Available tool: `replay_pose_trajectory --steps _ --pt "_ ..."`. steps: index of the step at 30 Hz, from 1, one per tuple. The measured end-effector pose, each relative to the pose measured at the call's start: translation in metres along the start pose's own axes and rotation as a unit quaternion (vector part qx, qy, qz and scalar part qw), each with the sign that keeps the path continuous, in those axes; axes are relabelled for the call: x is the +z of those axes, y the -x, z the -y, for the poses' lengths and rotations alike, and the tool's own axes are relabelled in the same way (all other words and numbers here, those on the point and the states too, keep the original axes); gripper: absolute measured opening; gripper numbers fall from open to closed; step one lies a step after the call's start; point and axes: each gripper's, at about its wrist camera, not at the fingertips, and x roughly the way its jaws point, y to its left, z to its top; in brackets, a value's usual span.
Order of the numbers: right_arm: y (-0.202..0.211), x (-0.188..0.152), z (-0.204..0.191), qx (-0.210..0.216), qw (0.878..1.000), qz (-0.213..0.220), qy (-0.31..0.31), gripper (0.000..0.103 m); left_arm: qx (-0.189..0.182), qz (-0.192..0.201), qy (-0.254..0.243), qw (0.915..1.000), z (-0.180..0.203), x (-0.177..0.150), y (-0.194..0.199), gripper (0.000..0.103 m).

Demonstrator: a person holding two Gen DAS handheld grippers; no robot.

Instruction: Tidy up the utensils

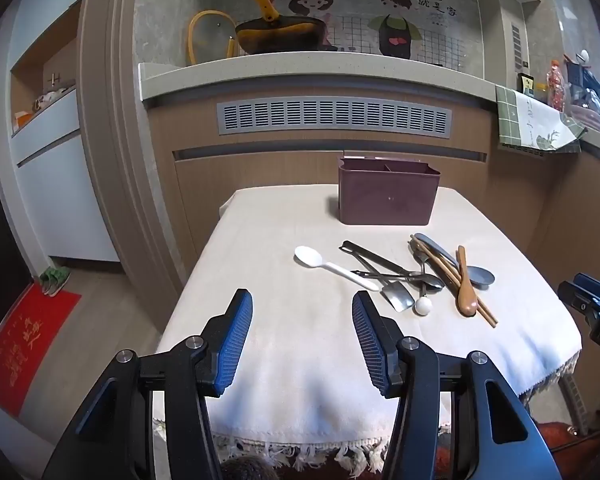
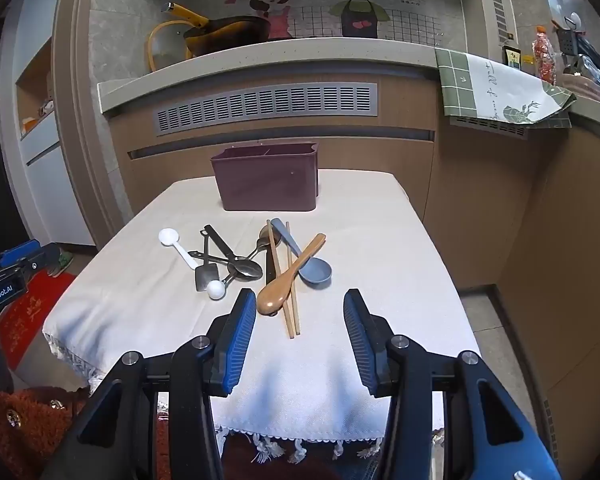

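A maroon divided utensil holder (image 1: 388,194) (image 2: 267,181) stands at the far side of the cloth-covered table (image 1: 284,344) (image 2: 380,248). In front of it lies a loose pile: a white plastic spoon (image 1: 332,266) (image 2: 178,246), metal spoons (image 1: 416,278) (image 2: 244,268), a small metal spatula (image 1: 398,296) (image 2: 206,278), a grey spoon (image 1: 460,262) (image 2: 310,266), a wooden spoon (image 1: 466,290) (image 2: 290,276) and wooden chopsticks (image 1: 456,282) (image 2: 292,300). My left gripper (image 1: 302,308) is open and empty, short of the pile. My right gripper (image 2: 300,306) is open and empty, around the near chopstick ends.
Behind the table runs a brown cabinet with a grey vent (image 1: 334,116) under a counter holding a yellow-handled pan (image 1: 278,32). A green checked cloth (image 2: 500,88) hangs off the counter at right. A red mat (image 1: 24,344) lies on the floor at left.
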Motion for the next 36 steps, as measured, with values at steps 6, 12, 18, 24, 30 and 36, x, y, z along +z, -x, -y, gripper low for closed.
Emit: replay_pose_trajectory --steps 6,12,18,24,30,36 --pt "0.001 -0.001 0.0 0.002 1.0 0.002 0.004 0.043 0.001 0.015 -0.001 0.9999 0.001 0.0 0.004 0.053" --pt "0.005 -0.002 -0.001 0.0 1.0 0.002 0.003 0.043 -0.003 0.018 0.005 0.9998 -0.002 0.0 0.008 0.053" --pt "0.004 -0.002 0.001 -0.002 1.0 0.001 0.001 0.043 -0.005 0.019 0.005 0.9998 -0.003 0.001 0.009 0.053" --pt "0.003 -0.001 0.001 -0.002 1.0 0.0 -0.001 0.043 -0.006 0.019 0.007 0.9998 -0.003 0.002 0.011 0.053" --pt "0.004 -0.001 0.002 -0.003 1.0 0.001 -0.003 0.043 -0.006 0.019 0.007 0.9998 -0.003 0.002 0.012 0.053" --pt "0.004 -0.001 0.002 -0.003 1.0 0.0 -0.003 0.043 -0.006 0.02 0.008 0.9998 -0.003 0.001 0.011 0.053"
